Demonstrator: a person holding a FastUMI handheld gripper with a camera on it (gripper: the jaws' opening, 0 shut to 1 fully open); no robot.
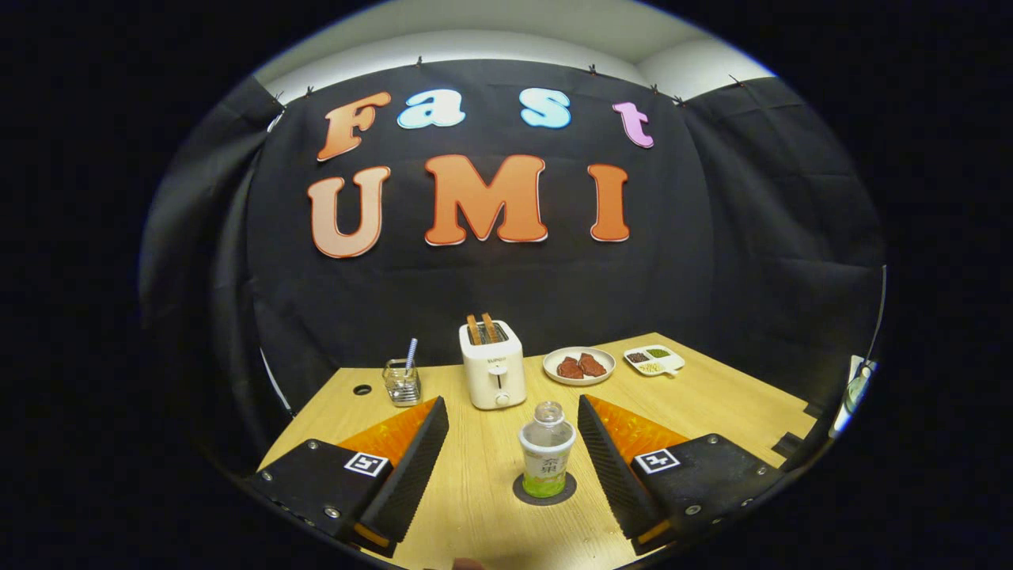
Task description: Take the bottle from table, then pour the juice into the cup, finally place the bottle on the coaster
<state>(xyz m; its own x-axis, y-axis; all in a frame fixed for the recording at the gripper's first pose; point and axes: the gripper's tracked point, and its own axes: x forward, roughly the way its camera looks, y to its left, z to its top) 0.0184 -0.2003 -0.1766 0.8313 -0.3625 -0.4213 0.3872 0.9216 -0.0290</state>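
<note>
A small clear bottle (546,459) with a white and green label and a little green juice at its bottom stands upright on a dark round coaster (544,491). It has no cap. My gripper (513,416) is open, its two black ribbed fingers (415,467) spread wide to either side of the bottle and clear of it. The bottle sits between the fingers, nearer the right one. A glass cup (402,382) with a striped straw stands beyond the left finger, toward the table's far left.
A white toaster (492,364) with two slices of toast stands beyond the bottle on the wooden table (712,396). To its right lie a plate with meat (579,366) and a small divided dish (654,360). A round hole (362,389) marks the table's far left corner.
</note>
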